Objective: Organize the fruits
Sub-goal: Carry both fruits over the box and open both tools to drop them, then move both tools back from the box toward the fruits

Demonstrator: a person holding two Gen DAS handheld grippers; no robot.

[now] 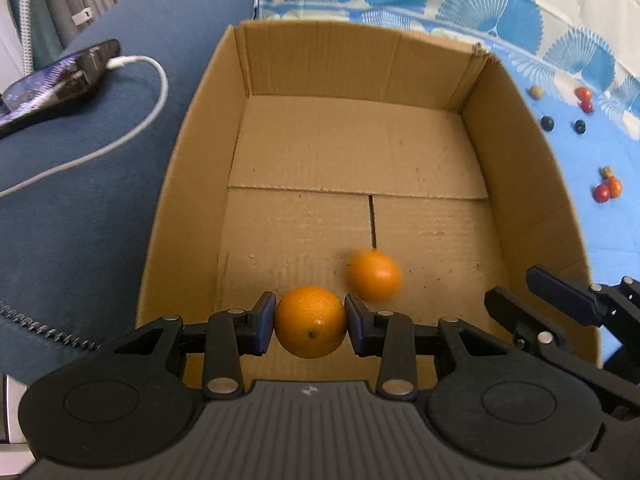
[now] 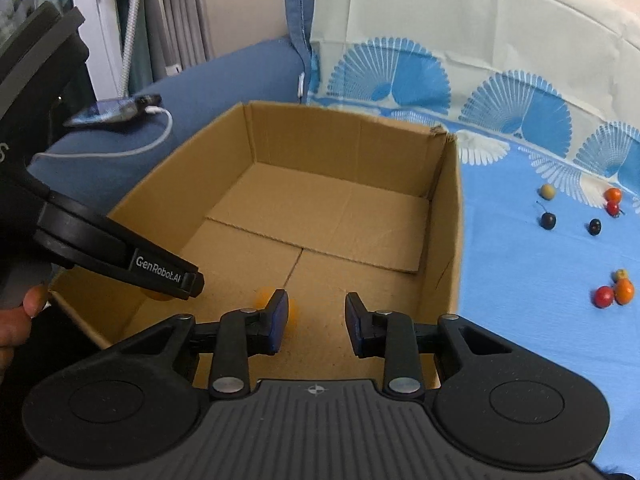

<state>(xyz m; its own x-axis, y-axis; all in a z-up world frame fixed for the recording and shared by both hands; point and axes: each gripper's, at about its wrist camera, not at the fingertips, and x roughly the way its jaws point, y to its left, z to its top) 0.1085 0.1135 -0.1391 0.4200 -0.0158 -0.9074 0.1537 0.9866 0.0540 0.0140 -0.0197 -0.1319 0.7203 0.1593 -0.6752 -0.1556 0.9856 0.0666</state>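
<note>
Left gripper (image 1: 310, 322): we squeeze an orange (image 1: 310, 322) tight between both pads, just over the near end of the cardboard box (image 1: 192, 168).

Right gripper (image 2: 316, 320): our pads stand apart with nothing between them.

Second orange (image 1: 374, 275): blurry, loose inside the box, just beside the held one.

Small fruits (image 2: 612, 290): red, orange and dark ones lie on the blue cloth (image 2: 520, 280), right of the box.
</note>
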